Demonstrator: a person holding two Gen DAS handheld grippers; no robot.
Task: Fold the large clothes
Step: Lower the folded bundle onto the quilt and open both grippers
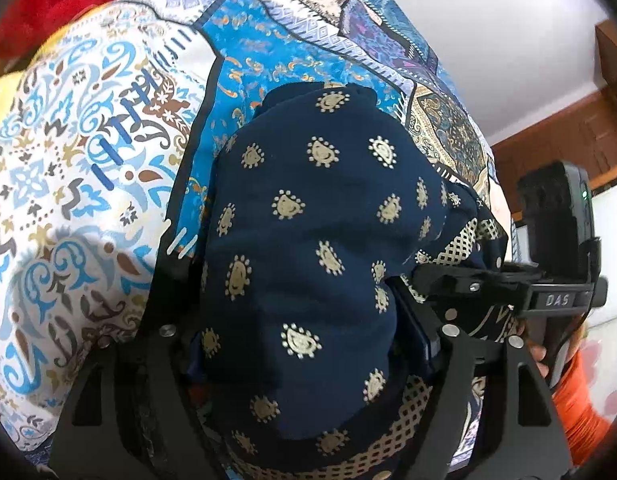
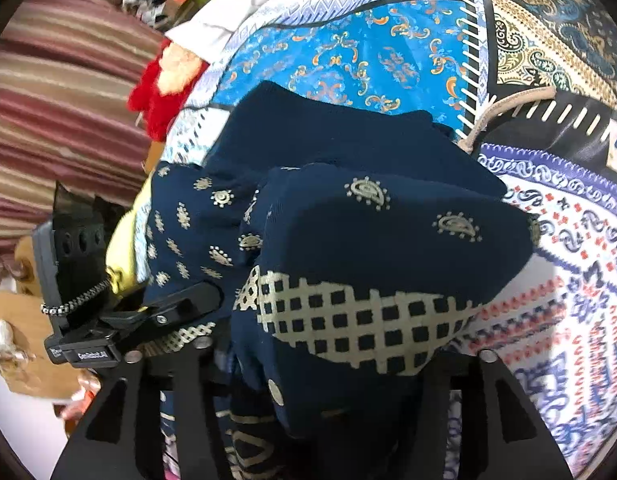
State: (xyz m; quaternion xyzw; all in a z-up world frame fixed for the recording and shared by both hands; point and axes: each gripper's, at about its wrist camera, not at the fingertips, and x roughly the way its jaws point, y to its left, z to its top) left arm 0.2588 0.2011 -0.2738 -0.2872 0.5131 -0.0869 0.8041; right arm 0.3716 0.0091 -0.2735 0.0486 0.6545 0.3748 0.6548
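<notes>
Nearest the left wrist camera, the left gripper had the navy gold-printed garment bunched between its fingers, pinching a thick bundle of it. In the right wrist view the right gripper was likewise clamped on the same garment, near its lattice-printed gold border. Each gripper showed at the edge of the other's view, so the two grips sat close together on the cloth.

Beyond the fingers, the rest of the garment lay heaped on a patchwork bedsheet of blue, white and paisley panels. A beige drawstring lay on the sheet behind the heap, and a red fluffy item sat farther off.

The step looked like lifting or spreading the garment. Doing it well would probably mean drawing the hands apart along the border until the fabric pulled flat, without letting either bunch slip.
</notes>
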